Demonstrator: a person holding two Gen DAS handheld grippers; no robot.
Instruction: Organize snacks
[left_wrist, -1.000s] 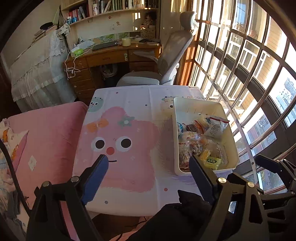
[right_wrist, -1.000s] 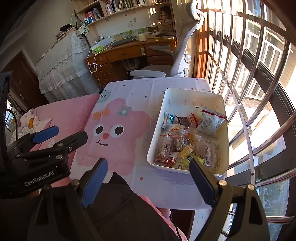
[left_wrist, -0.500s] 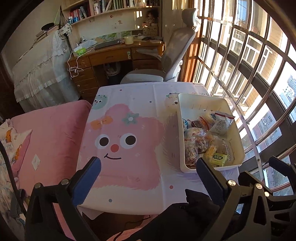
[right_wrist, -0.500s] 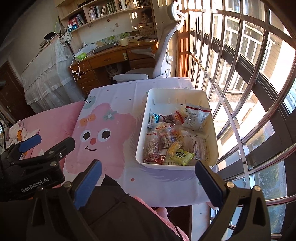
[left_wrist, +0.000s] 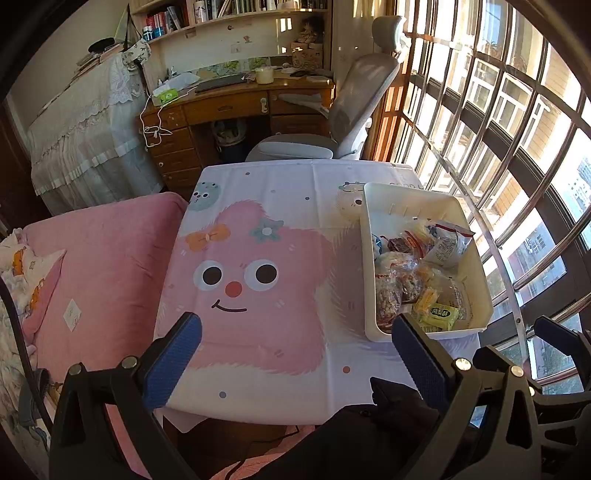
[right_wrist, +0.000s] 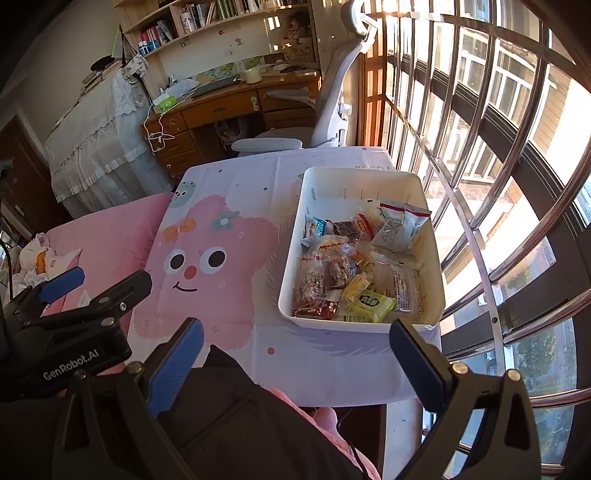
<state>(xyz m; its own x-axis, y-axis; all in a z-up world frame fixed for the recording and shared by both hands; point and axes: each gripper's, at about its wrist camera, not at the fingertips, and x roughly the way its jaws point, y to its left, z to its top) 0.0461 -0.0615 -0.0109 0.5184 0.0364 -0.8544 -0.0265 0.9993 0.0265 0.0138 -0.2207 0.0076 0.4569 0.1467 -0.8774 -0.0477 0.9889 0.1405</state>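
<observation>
A white plastic bin (left_wrist: 476, 266) (right_wrist: 434, 236) stands on the right side of the table. It holds several wrapped snacks (left_wrist: 410, 273) (right_wrist: 351, 269), among them a yellow-green packet (right_wrist: 371, 303) and a white pouch with a red top (right_wrist: 400, 227). My left gripper (left_wrist: 295, 354) is open and empty, held above the table's near edge, left of the bin. My right gripper (right_wrist: 295, 354) is open and empty, above the near edge in front of the bin. The left gripper also shows in the right wrist view (right_wrist: 99, 282).
The table wears a cloth with a pink star character (left_wrist: 255, 280) (right_wrist: 207, 266). A pink bed (left_wrist: 99, 266) lies to the left. A barred window (left_wrist: 517, 147) runs along the right. A grey office chair (left_wrist: 332, 125) and wooden desk (left_wrist: 229, 107) stand behind the table.
Both grippers have drawn back and risen slightly, so the table and bin sit a little farther off. Both stayed open and empty.
</observation>
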